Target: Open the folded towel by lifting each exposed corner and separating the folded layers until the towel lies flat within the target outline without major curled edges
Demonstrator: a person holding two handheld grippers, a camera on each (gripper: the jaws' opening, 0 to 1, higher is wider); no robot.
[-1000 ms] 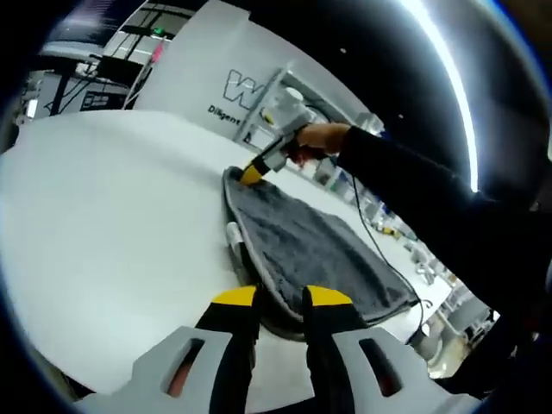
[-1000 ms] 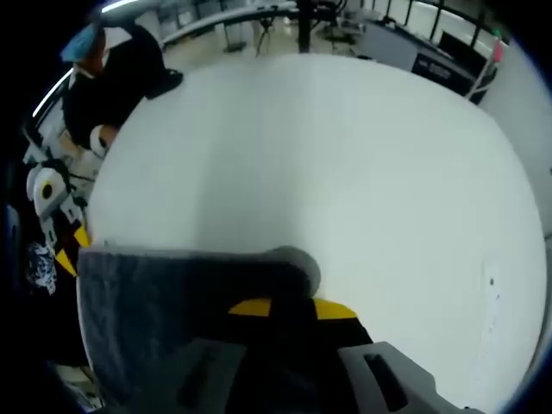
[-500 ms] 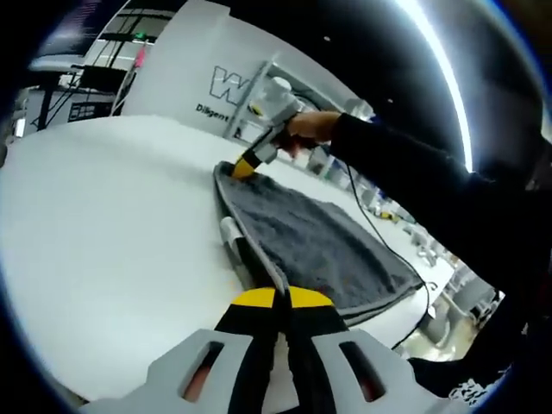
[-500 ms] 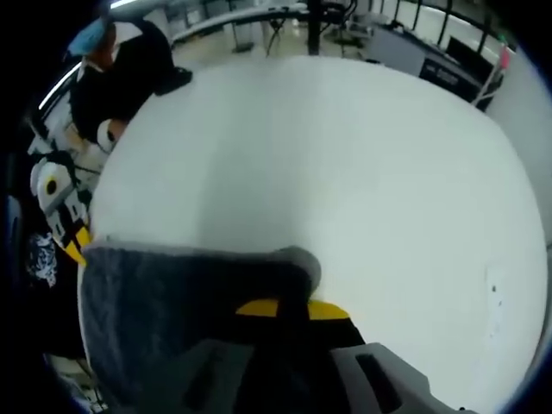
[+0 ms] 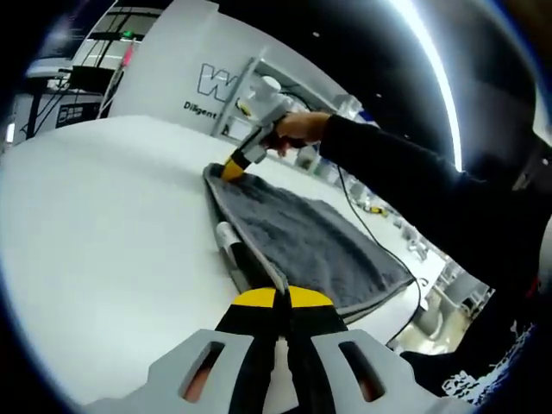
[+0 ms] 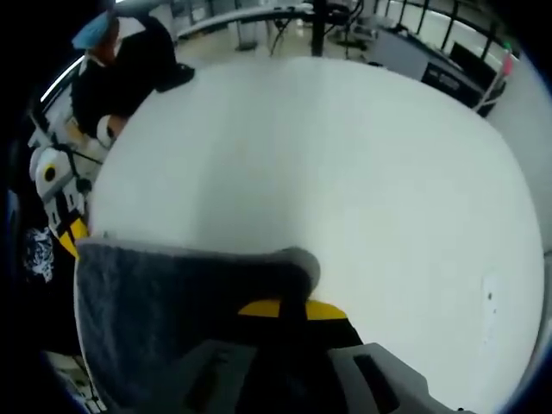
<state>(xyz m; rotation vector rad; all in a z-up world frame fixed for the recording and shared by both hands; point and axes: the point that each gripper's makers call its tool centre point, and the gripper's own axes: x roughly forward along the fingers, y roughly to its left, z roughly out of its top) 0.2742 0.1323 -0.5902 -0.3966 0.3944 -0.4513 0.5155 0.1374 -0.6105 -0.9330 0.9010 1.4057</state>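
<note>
The left gripper (image 5: 277, 297) is clamped on the near corner of the grey towel (image 5: 302, 241), whose long edge runs away across the white table (image 5: 103, 224) to the right gripper (image 5: 235, 166), likewise pinching its far corner.

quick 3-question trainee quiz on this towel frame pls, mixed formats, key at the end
1. True or false: the left gripper is shut on an edge of the grey towel.
2. The towel lies on: A) a white table B) a wooden floor C) a metal tray.
3. Fill in: in the left gripper view, the right gripper meets the towel at its far ____.

Key: 1 true; 2 A; 3 corner.
</note>
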